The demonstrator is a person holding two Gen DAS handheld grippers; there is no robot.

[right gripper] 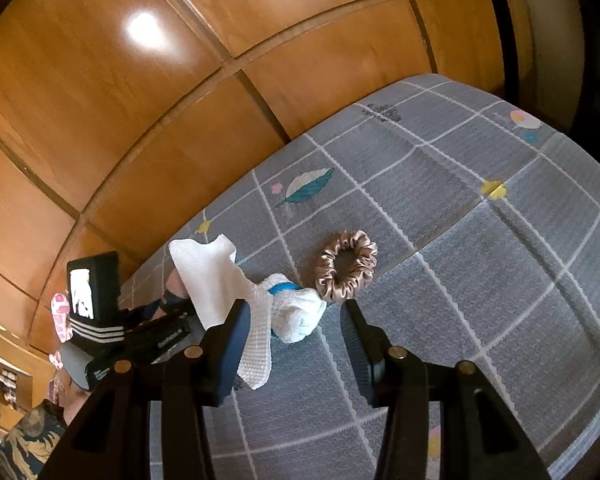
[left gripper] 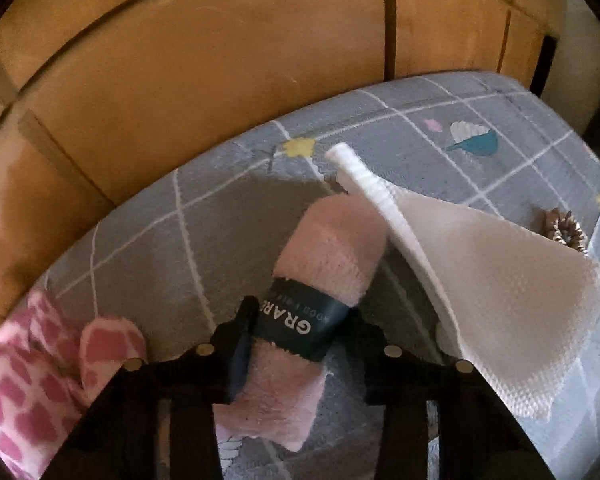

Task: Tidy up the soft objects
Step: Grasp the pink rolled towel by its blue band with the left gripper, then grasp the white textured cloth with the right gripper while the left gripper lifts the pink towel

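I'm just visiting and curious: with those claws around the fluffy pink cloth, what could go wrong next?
1. The left gripper pinches the rolled pink fluffy cloth only at its dark paper band; it might slide out.
2. The white waffle-textured cloth overlaps the roll and could get dragged along.

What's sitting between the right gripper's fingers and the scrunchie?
In the right wrist view, only bare grey checked mat separates the right gripper from the scrunchie.
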